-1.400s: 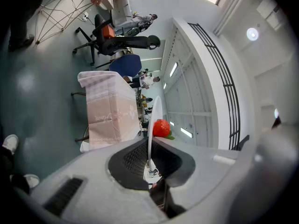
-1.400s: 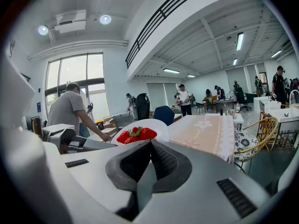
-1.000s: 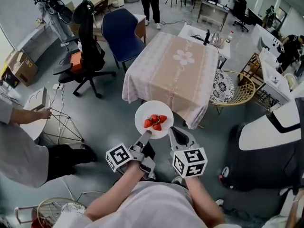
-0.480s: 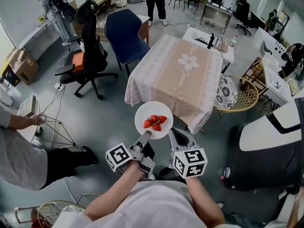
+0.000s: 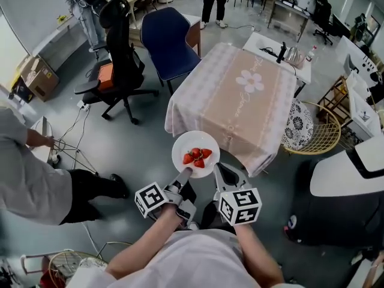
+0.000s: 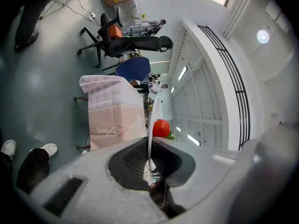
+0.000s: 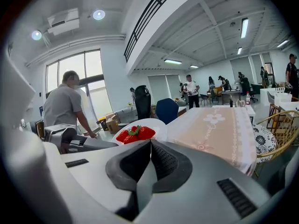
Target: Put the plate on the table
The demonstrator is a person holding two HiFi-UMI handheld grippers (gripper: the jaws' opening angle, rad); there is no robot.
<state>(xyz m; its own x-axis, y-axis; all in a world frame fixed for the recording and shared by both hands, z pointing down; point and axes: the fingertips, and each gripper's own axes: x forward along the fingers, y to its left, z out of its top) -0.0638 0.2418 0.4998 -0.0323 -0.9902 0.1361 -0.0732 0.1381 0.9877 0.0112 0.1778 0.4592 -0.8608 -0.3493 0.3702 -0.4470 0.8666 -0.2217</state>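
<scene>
Currently I am holding the plate between both tools, in the air above the grey floor. It is not yet resting on the table.

- Left gripper: I am clenching it on the plate's near-left rim. In the left gripper view the thin white rim is running edge-on between the two pads, which are pressing on it.
- Right gripper: I am clenching this one too, on the near-right rim. In the right gripper view the jaws are meeting on the plate's edge with no gap showing.
- Load: red strawberries with green tops are sitting bunched near the middle of the plate. The plate is riding roughly level.
- Position: in the head view the plate is hanging just beside the near corner of the table, where the pink patterned cloth is draping down. The tabletop is lying beyond it.
- Surroundings: a blue chair is standing at the table's far-left side, with a black office chair further left. A wicker chair is standing at the right side. A person in grey is bending over at my left.
</scene>
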